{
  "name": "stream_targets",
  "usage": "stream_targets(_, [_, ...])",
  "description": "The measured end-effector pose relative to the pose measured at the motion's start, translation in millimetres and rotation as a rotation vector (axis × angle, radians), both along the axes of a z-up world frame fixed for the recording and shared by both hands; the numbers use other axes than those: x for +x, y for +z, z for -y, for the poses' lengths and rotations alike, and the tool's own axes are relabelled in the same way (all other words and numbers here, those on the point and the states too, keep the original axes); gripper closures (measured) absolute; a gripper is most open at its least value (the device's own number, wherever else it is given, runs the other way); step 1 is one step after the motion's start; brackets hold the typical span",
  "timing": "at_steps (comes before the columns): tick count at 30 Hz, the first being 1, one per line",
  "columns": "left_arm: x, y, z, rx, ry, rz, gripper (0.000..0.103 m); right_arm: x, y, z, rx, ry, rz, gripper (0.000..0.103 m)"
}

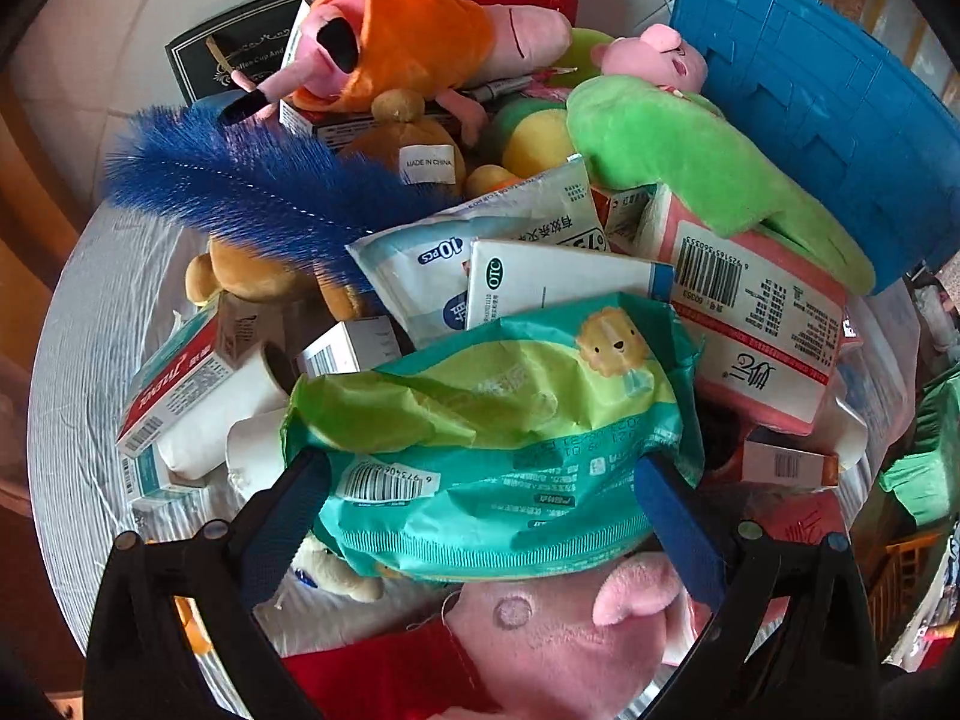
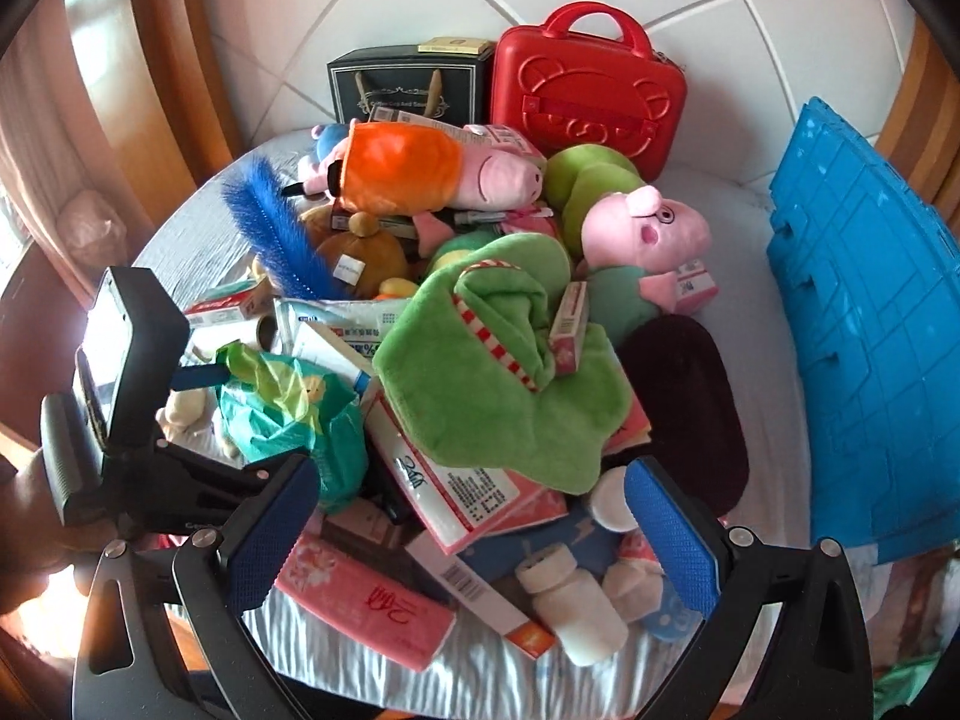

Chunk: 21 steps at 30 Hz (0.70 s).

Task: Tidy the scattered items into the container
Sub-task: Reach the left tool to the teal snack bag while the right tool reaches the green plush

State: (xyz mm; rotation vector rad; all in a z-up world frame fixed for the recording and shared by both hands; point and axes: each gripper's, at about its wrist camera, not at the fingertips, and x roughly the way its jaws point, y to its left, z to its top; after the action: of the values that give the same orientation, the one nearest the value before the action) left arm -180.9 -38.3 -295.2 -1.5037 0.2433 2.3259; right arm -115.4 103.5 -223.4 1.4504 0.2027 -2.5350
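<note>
A heap of scattered items lies on a table with a pale cloth [image 2: 180, 228]. My left gripper [image 1: 480, 510] has its jaws around a green and teal plastic pack [image 1: 504, 420], pads touching both sides. The pack and left gripper also show in the right wrist view [image 2: 282, 402]. My right gripper [image 2: 474, 531] is open and empty above a pink tissue pack [image 2: 366, 606], a white pill bottle [image 2: 576, 612] and flat boxes. The blue crate [image 2: 870, 324] stands at the right, also in the left wrist view [image 1: 828, 108].
The heap holds a green plush [image 2: 498, 372], pig plushes [image 2: 642, 234], an orange-dressed pig [image 2: 414, 174], a blue feather [image 2: 282, 234], a dark oval pad [image 2: 690, 402] and medicine boxes. A red case [image 2: 588, 90] and black box [image 2: 408, 84] stand behind.
</note>
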Motion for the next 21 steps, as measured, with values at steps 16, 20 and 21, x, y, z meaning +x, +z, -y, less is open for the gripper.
stream_targets(16, [-8, -6, 3, 0.071, 0.047, 0.037, 0.0, -17, -19, 14, 0.016, 0.046, 0.027, 0.0])
stream_targets(20, [-6, -4, 3, 0.049, 0.042, 0.04, 0.0, -18, -22, 14, 0.024, 0.045, 0.031, 0.0])
stream_targets(21, [-7, -3, 2, 0.04, 0.035, 0.045, 0.0, -18, -22, 14, 0.027, 0.044, 0.031, 0.0])
